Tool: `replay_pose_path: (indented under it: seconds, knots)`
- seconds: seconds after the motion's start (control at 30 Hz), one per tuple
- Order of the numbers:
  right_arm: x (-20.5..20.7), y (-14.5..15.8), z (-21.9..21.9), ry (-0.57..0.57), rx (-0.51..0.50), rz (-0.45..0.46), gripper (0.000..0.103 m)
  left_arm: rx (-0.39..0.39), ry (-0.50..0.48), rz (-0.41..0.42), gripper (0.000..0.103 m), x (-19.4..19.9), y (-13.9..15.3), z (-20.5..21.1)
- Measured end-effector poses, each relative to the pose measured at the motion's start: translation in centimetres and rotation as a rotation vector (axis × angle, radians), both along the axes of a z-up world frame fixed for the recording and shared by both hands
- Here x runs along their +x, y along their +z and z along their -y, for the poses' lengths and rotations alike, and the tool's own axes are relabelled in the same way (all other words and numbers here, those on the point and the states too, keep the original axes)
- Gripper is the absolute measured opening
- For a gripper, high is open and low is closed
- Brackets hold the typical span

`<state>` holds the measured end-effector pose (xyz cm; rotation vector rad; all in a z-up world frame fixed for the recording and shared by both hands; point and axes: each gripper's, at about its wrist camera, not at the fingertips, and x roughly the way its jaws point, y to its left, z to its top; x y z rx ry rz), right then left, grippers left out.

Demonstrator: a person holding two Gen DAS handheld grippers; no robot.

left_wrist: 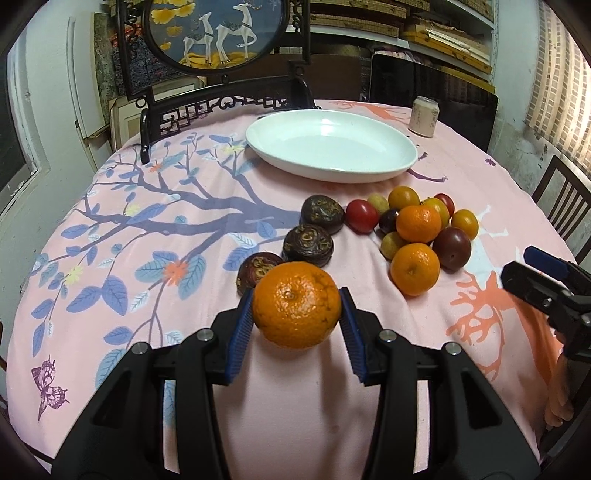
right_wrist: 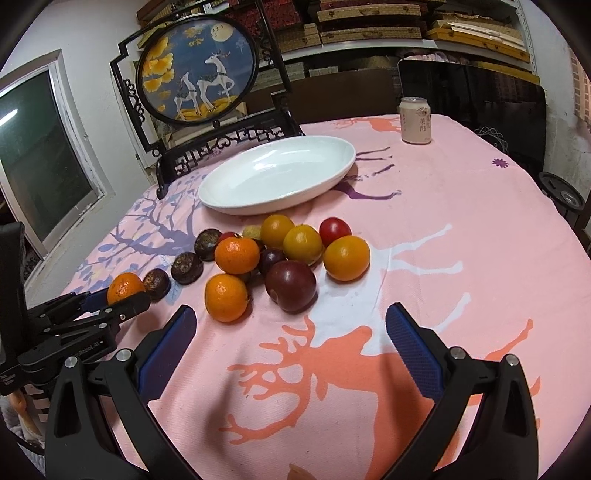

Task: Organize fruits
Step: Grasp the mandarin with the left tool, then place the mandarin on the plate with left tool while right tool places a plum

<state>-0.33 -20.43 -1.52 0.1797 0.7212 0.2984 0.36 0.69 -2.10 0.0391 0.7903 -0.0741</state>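
Observation:
My left gripper is shut on a tangerine and holds it just above the cloth; it also shows in the right wrist view. A pile of tangerines, plums and small yellow and red fruits lies on the pink tablecloth, also in the right wrist view. Three dark wrinkled fruits lie in a row to its left. An empty white oval plate sits behind the pile. My right gripper is open and empty, in front of the pile; it shows in the left wrist view.
A drink can stands at the far right of the table. A framed deer screen on a dark carved stand rises behind the plate. A chair stands by the right edge. Shelves fill the back wall.

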Motion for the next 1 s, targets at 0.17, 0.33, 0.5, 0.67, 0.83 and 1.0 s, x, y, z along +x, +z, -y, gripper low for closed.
replay_pose_path:
  seconds: [0.17, 0.33, 0.5, 0.67, 0.83, 1.0]
  knots:
    - [0.3, 0.8, 0.4, 0.028, 0.009, -0.004, 0.098, 0.005, 0.003, 0.006, 0.046, -0.1, 0.0, 0.0]
    - [1.1, 1.5, 0.4, 0.05, -0.091, 0.003, 0.097, 0.017, 0.007, 0.007, 0.046, -0.1, 0.1, 0.0]
    - [1.7, 0.2, 0.5, 0.084, -0.068, -0.024, 0.081, 0.026, 0.006, -0.003, 0.046, 0.0, -0.2, 0.2]
    - [2.1, -1.2, 0.6, 0.111, -0.041, -0.076, 0.069, 0.036, 0.001, -0.016, 0.046, 0.2, -0.4, 0.4]
    - [2.1, -1.1, 0.1, 0.125, -0.063, -0.079, 0.069, 0.013, 0.016, -0.004, 0.046, 0.2, -0.1, -0.2]
    - [3.3, -0.8, -0.9, 0.14, -0.148, -0.067, 0.06, -0.021, 0.039, 0.014, 0.046, 0.1, 0.4, -1.1]
